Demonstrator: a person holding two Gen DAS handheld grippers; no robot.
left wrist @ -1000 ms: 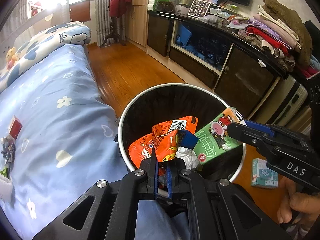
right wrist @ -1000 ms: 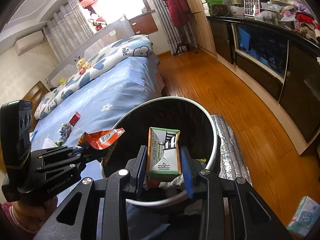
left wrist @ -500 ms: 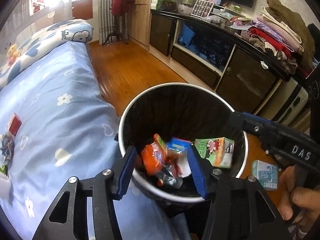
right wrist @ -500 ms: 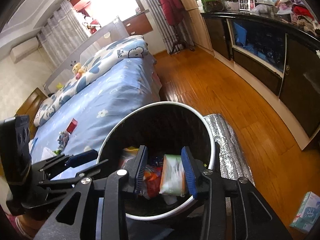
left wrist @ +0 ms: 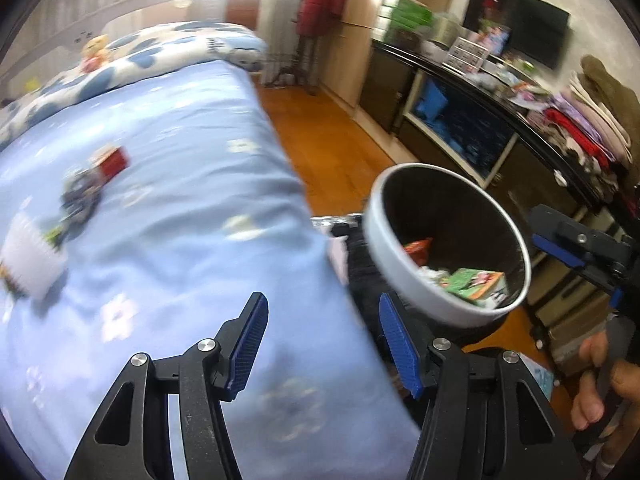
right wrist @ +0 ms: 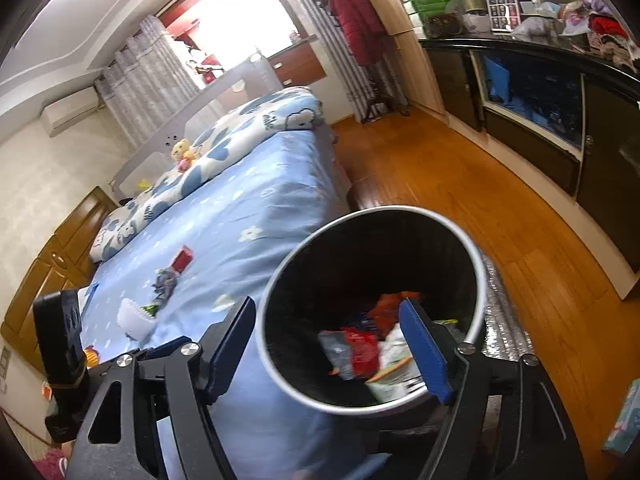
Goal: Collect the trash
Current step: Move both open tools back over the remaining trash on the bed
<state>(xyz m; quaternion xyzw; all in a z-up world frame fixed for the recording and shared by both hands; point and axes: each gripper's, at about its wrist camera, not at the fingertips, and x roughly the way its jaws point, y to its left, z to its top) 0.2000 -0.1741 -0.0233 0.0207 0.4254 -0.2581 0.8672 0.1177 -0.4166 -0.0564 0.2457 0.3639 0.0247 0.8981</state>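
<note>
A round trash bin (left wrist: 404, 276) with a white rim and black liner stands on the floor beside the bed; it also shows in the right wrist view (right wrist: 276, 352). Inside lie a green carton (left wrist: 474, 284) and an orange wrapper (left wrist: 416, 246), seen also in the right wrist view (right wrist: 390, 304). My left gripper (left wrist: 322, 332) is open and empty over the bed's edge, left of the bin. My right gripper (right wrist: 328, 344) is open and empty above the bin. More trash lies on the bed: a red packet (left wrist: 114, 160), a dark crumpled wrapper (left wrist: 80, 196) and a white wrapper (left wrist: 28, 256).
The blue flowered bed (left wrist: 168, 208) fills the left. A wooden floor (right wrist: 460, 184) runs between the bed and dark cabinets (right wrist: 560, 120). A small tissue box (right wrist: 622, 420) lies on the floor to the right. Silver foil matting (right wrist: 504, 320) lies behind the bin.
Both grippers opened and dropped the orange wrapper and green carton into the bin. The left gripper then swung left toward the bed; the right gripper opened wider over the bin.
</note>
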